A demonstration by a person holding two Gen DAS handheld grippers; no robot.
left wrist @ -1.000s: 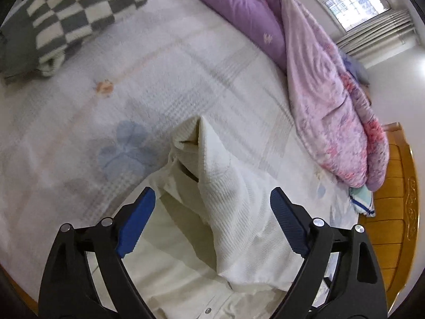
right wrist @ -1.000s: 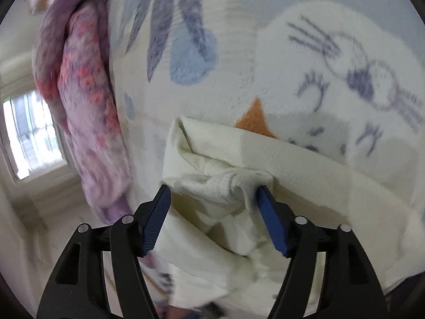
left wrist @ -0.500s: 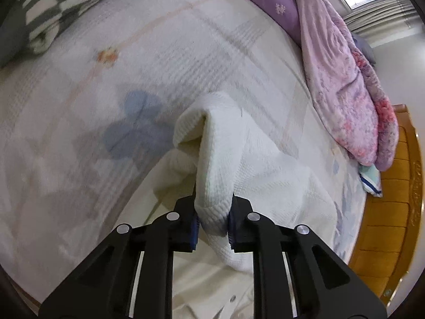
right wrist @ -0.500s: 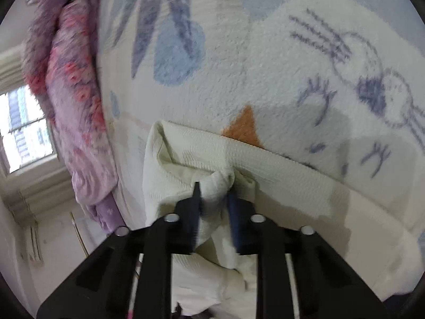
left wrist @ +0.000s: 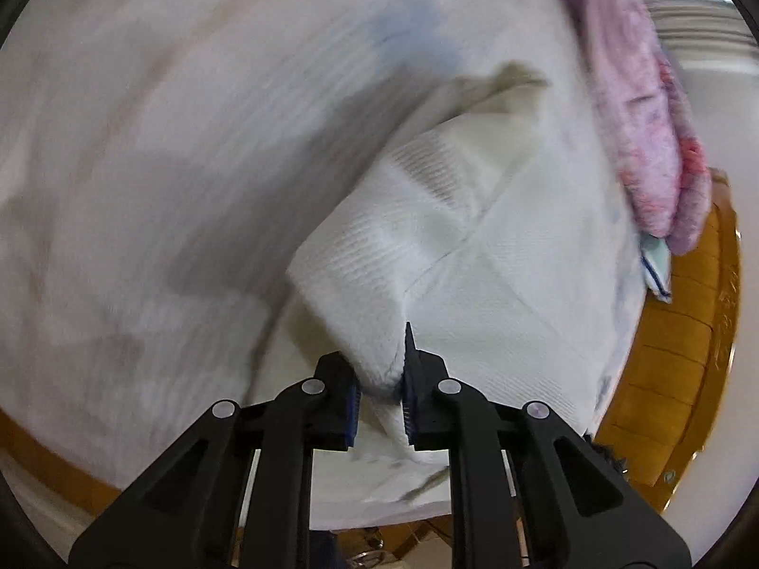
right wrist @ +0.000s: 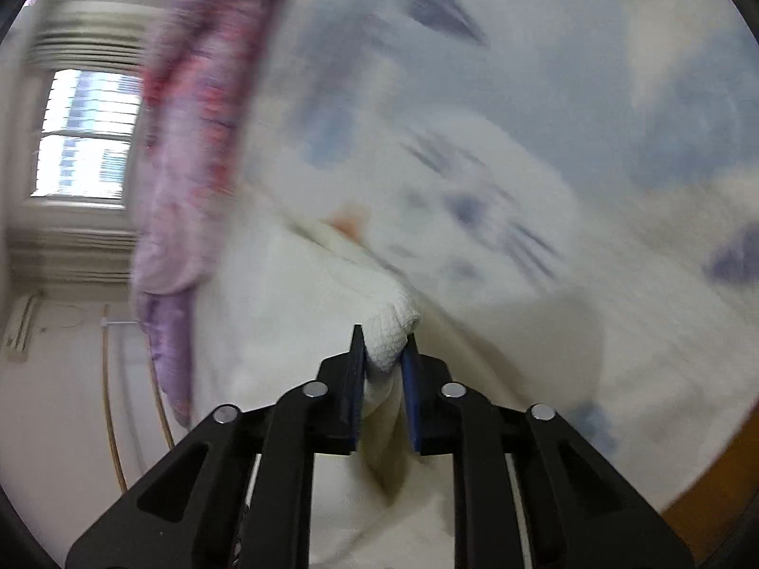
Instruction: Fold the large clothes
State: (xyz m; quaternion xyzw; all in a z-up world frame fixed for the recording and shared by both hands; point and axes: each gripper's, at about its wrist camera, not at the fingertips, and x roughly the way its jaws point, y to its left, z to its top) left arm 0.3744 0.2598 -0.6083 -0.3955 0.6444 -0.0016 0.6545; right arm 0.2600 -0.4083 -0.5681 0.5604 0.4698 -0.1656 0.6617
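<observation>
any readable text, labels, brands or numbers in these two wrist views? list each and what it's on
None readable in either view.
Carved marks on the wooden bed frame: relief ornament, too blurred to say whether they are characters.
White garment, held by the left gripper and right gripper: no tag or print showing.
Bedsheet: a blurred drawn pattern only, no lettering.

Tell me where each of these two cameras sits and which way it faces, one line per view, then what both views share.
Left wrist: sits on the left gripper, looking forward along its fingers across the bed to the pink quilt and wooden bed frame; both black fingers show.
Right wrist: sits on the right gripper, facing the printed bedsheet, quilt and window; its fingers show.
Shared: the cream garment, pinched by each gripper, and the quilt.
</observation>
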